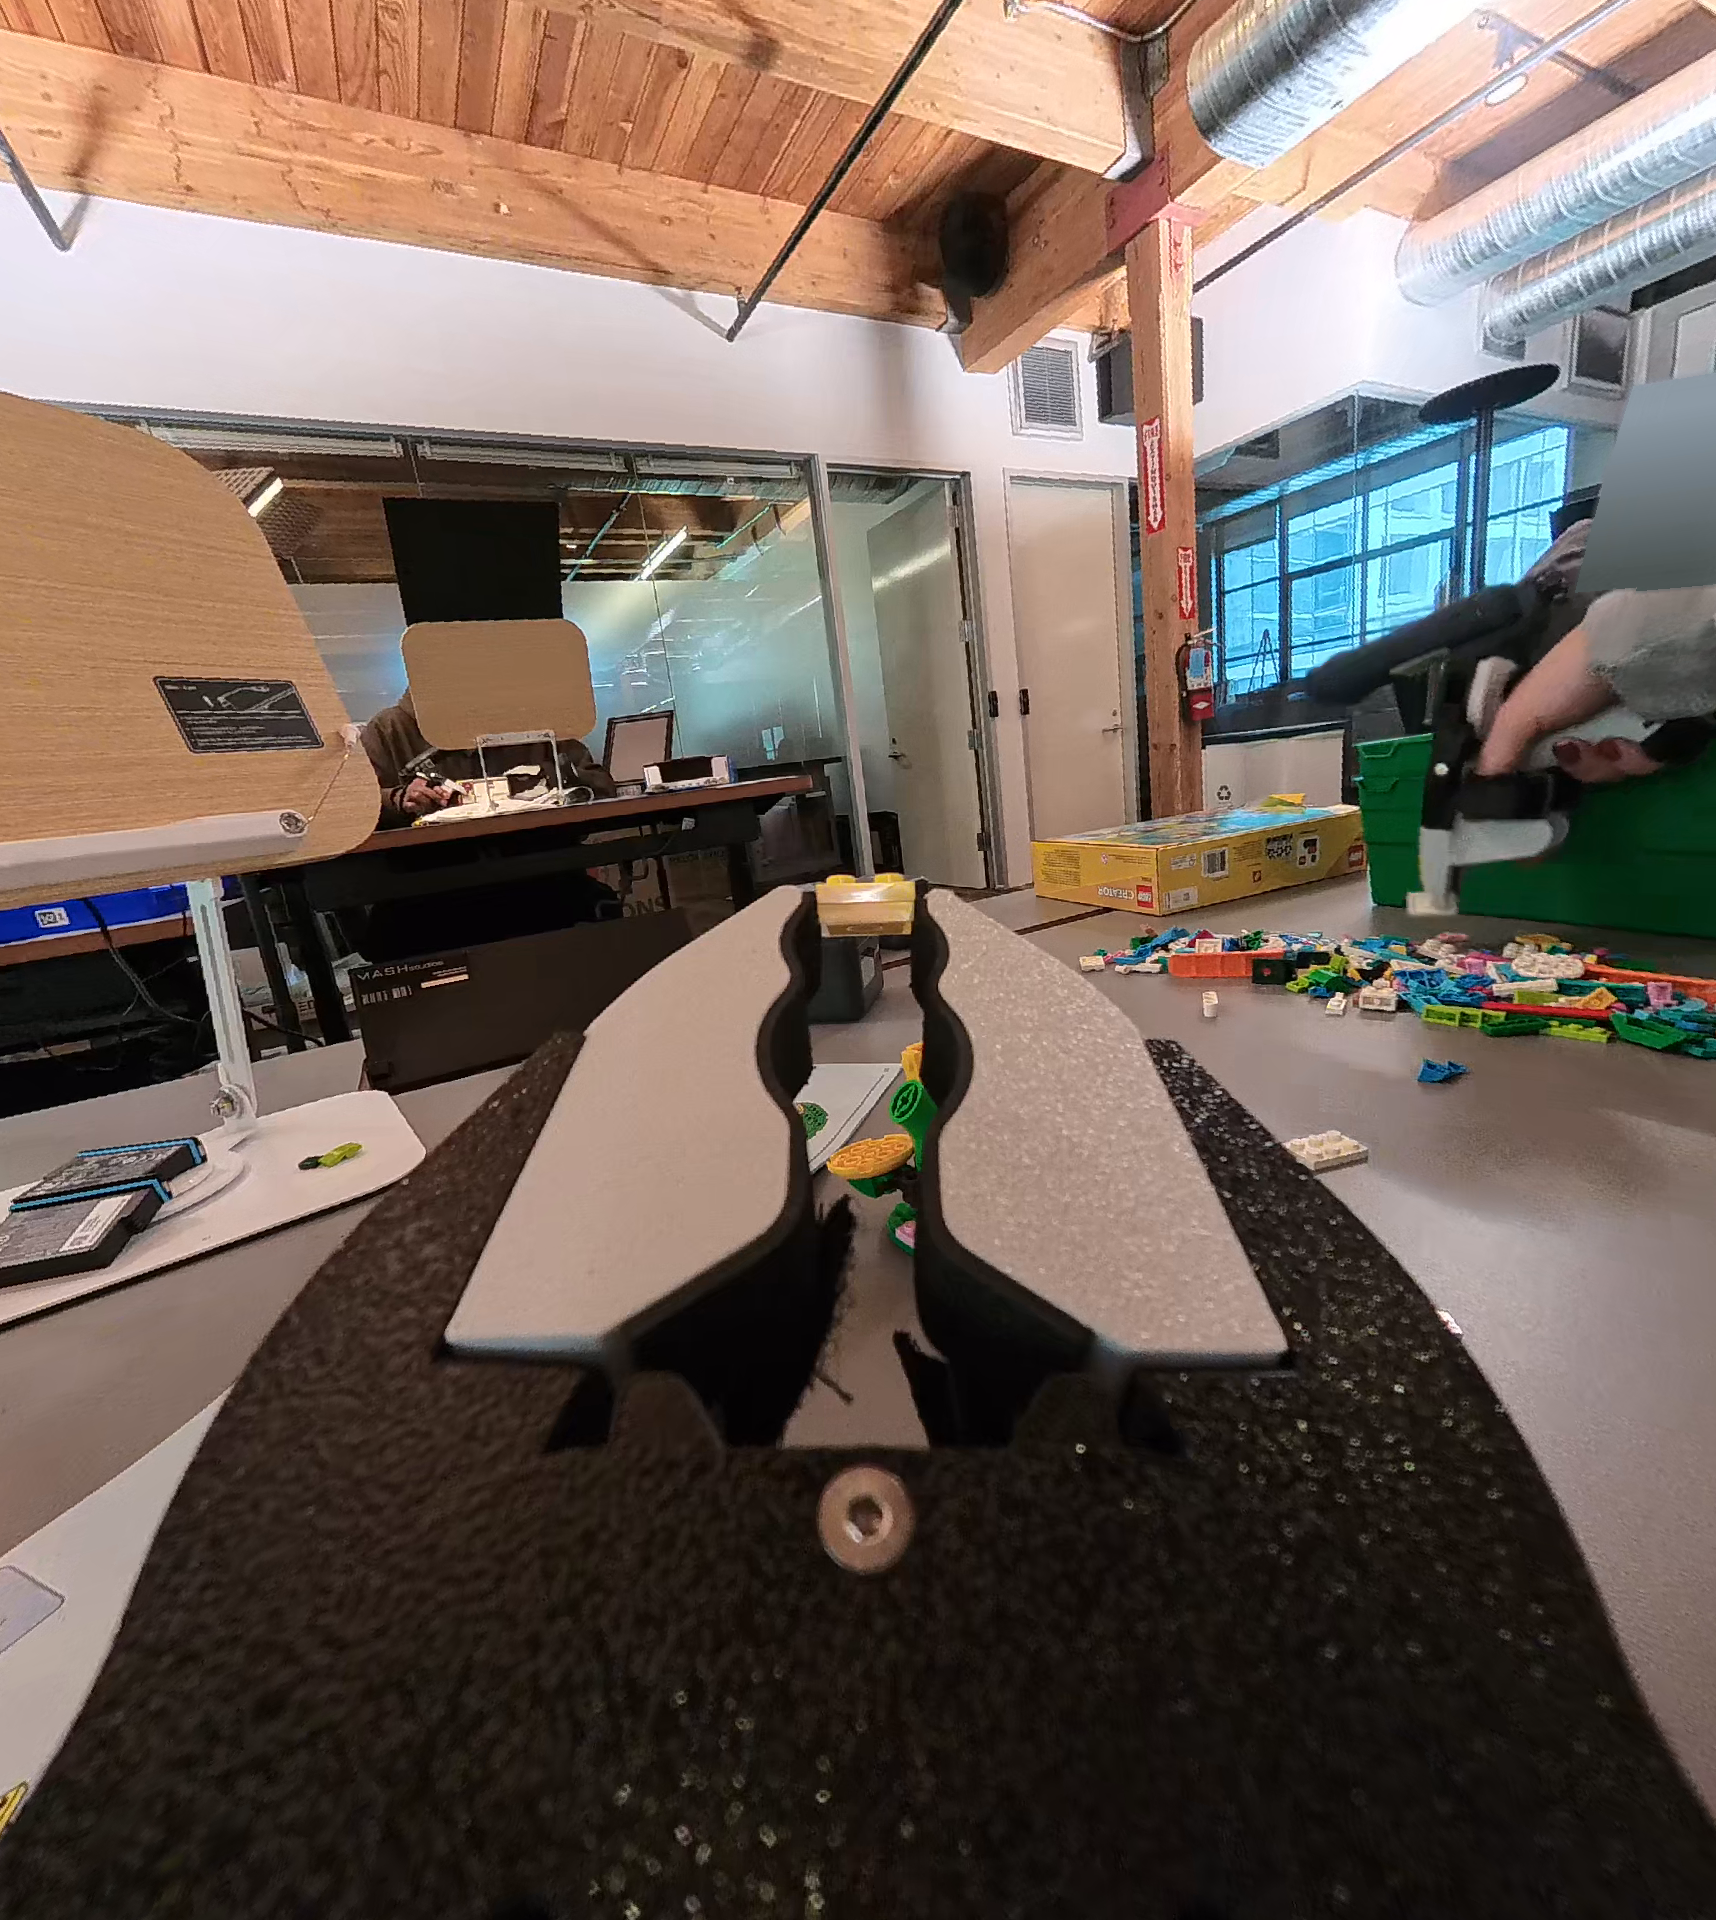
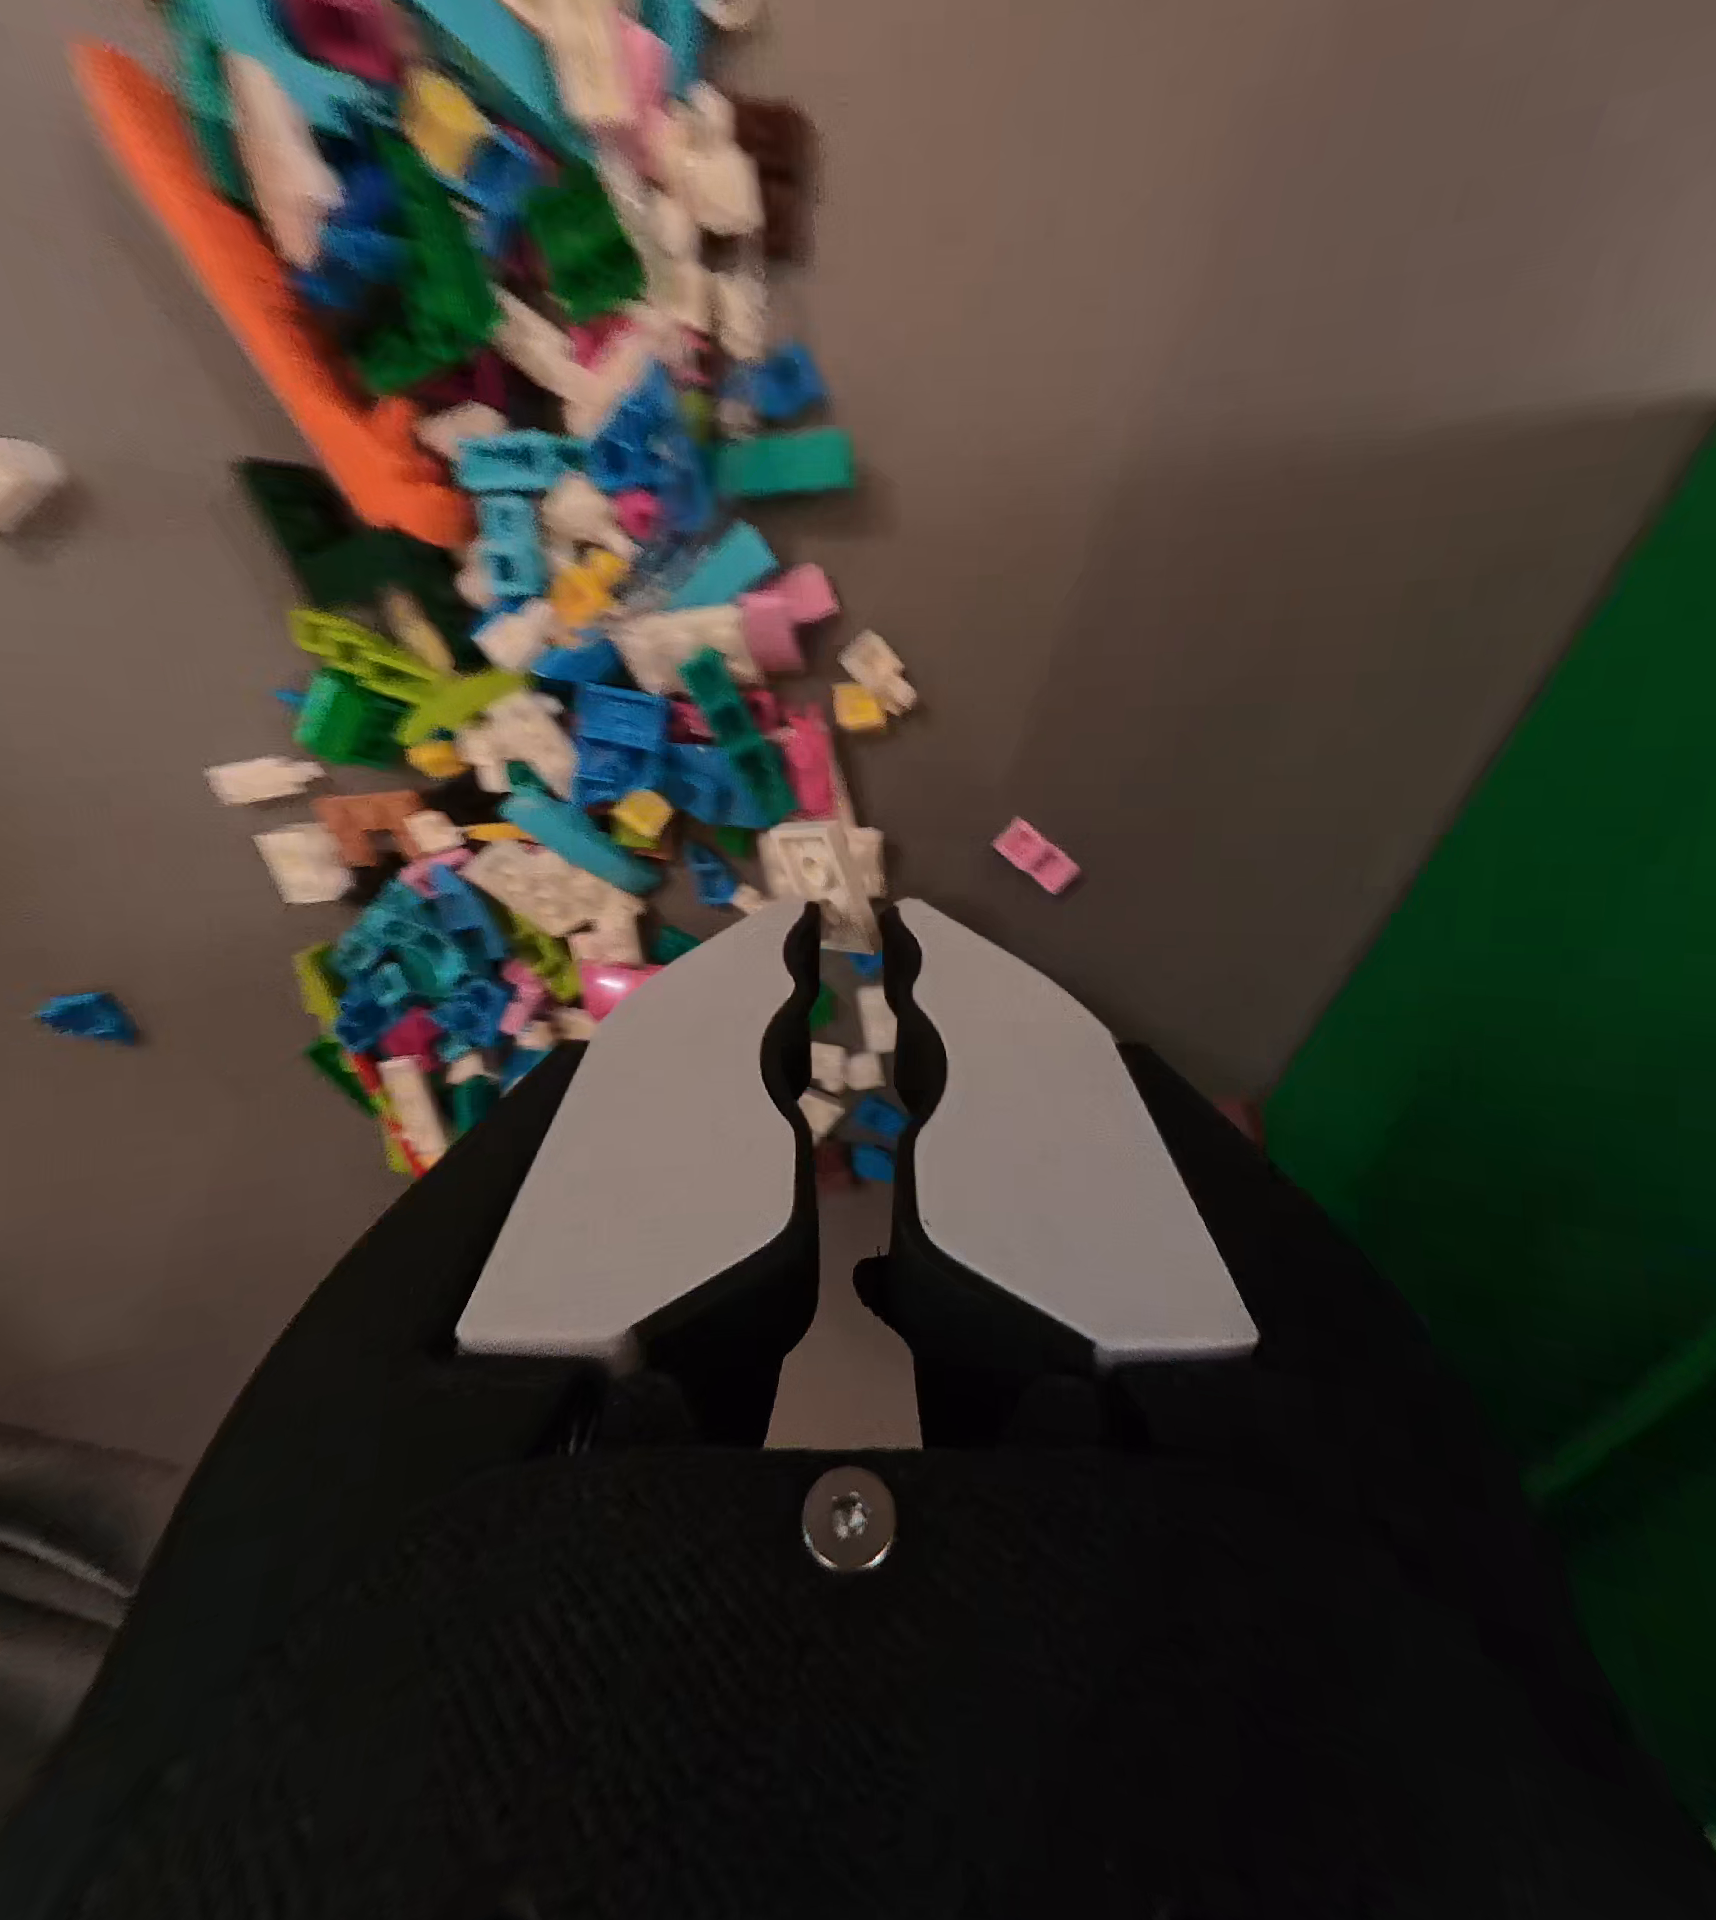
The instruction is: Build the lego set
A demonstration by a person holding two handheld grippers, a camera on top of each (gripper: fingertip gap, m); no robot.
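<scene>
My left gripper (image 1: 866,906) is shut on a small yellow brick (image 1: 864,900), held up above the grey table. Seen between its fingers, a small green and yellow build (image 1: 885,1151) stands on the table below. A pile of loose coloured bricks (image 1: 1519,987) lies at the right. My right gripper (image 2: 849,920) hangs over the near edge of that pile (image 2: 573,623), nearly shut with a small white piece (image 2: 849,927) between its tips. The right wrist view is blurred. The right gripper also shows in the left wrist view (image 1: 1434,896), held by a hand.
A green bin (image 1: 1612,842) stands behind the pile, also in the right wrist view (image 2: 1612,935). A yellow set box (image 1: 1197,857) lies beside it. A white plate (image 1: 1327,1148) lies alone. A wooden board on a white stand (image 1: 54,623) and black battery packs (image 1: 75,1216) are left. My right fingertips sit around 50 centimetres from my left ones.
</scene>
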